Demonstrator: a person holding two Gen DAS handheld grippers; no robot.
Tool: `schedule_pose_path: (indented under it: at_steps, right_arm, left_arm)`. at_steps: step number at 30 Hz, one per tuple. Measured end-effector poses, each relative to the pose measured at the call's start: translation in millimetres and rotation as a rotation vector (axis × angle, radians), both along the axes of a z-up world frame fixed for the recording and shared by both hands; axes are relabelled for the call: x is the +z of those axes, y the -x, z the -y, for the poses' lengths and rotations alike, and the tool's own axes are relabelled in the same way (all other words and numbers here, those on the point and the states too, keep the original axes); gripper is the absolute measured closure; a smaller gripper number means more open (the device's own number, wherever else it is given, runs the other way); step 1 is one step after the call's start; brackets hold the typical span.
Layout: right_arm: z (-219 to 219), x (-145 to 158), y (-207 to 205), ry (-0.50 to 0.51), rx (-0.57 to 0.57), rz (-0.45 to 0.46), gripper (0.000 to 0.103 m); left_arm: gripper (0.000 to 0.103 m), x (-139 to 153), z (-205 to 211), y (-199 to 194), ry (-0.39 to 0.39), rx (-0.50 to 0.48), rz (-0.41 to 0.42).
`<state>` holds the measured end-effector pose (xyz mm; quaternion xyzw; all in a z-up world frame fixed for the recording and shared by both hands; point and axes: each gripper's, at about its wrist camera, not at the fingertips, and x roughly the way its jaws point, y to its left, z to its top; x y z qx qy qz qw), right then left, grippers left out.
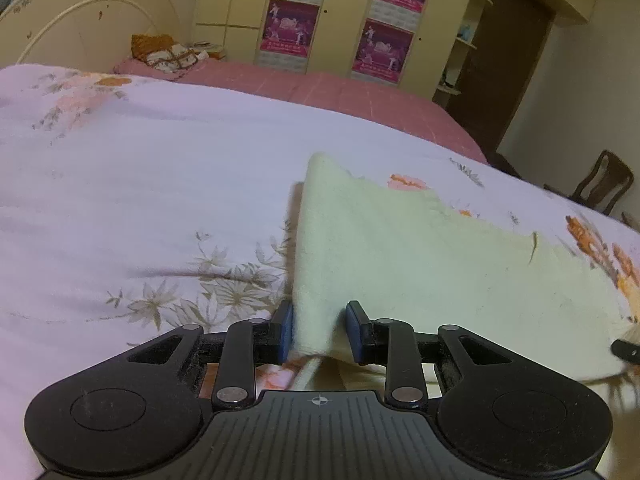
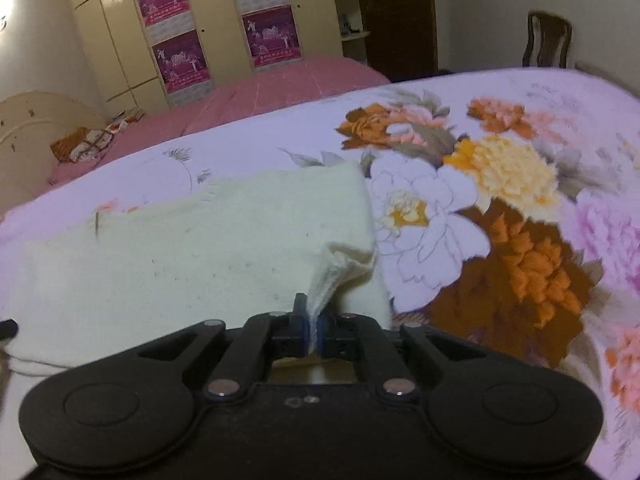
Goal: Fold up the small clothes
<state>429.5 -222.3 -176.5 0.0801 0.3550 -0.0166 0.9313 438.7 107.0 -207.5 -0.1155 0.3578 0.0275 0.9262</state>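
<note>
A cream cloth [image 1: 420, 256] lies spread on the floral bedspread [image 1: 140, 184]. My left gripper [image 1: 320, 330] stands at the cloth's near left corner, its blue pads apart, with the cloth's edge between them and not pinched. In the right wrist view the same cloth [image 2: 180, 248] stretches to the left. My right gripper [image 2: 315, 332] is shut on the cloth's near right corner, which rises bunched from the closed pads. The tip of the other gripper shows at the left edge of that view.
The bedspread [image 2: 500, 208] with large orange and pink flowers covers the bed. A second bed with a pink sheet [image 1: 320, 88] lies behind. Wardrobes with purple posters [image 1: 288, 28] line the back wall. A wooden chair [image 1: 604, 180] stands at the right, near a dark door.
</note>
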Motion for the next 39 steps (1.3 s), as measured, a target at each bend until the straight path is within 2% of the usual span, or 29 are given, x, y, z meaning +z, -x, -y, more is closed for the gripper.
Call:
schedule_pose_path:
  at_steps: [3,6,7,11,13,17,21,24,26,28,33,39]
  right_arm:
    - [-2,1,2,-0.005,0.010,0.007,0.098]
    - [4,5,1,-0.036,-0.011,0.013,0.085]
    - [6,8,1,-0.016,-0.028,0.023,0.085]
    - [11,22,6,0.061,-0.077,0.108,0.083]
    - [10,26,4,0.038,-0.047,0.125,0.083]
    - [-6,20,-10,0.032,0.057,0.076,0.085]
    - [-9,-2,-24,0.075,0.057,0.002,0.084]
    - [-10,0,-28,0.081,0.052,0.013,0.083]
    - [-11,6,-23,0.051,0.080,0.041,0.079]
    - [-16,8,-18,0.095,0.089,0.059,0.074]
    - [-13,-4,-21,0.135,0.080,0.016,0.075]
    - [-16,12,-8,0.061,0.098,0.032,0.073]
  left_arm:
    - [0.074,5,-3,0,-0.003,0.021,0.004]
    - [0.074,14,-5,-1,-0.019,0.052,0.034]
    - [0.074,17,-5,-2,-0.018,0.055,0.049]
    - [0.074,24,7,-8,-0.007,-0.010,0.074]
    - [0.074,21,16,-18,-0.014,-0.040,0.060]
    - [0.074,8,22,-40,-0.029,-0.048,0.010]
    - [0.074,1,15,-45,-0.058,-0.024,0.026]
    - [0.074,1,15,-43,-0.057,-0.024,0.033]
    - [0.074,1,13,-41,-0.058,-0.024,0.040]
    - [0.074,1,12,-44,-0.048,-0.016,0.041]
    - [0.074,7,13,-45,-0.068,-0.019,0.014]
    - [0.073,16,26,-34,-0.121,-0.028,-0.006]
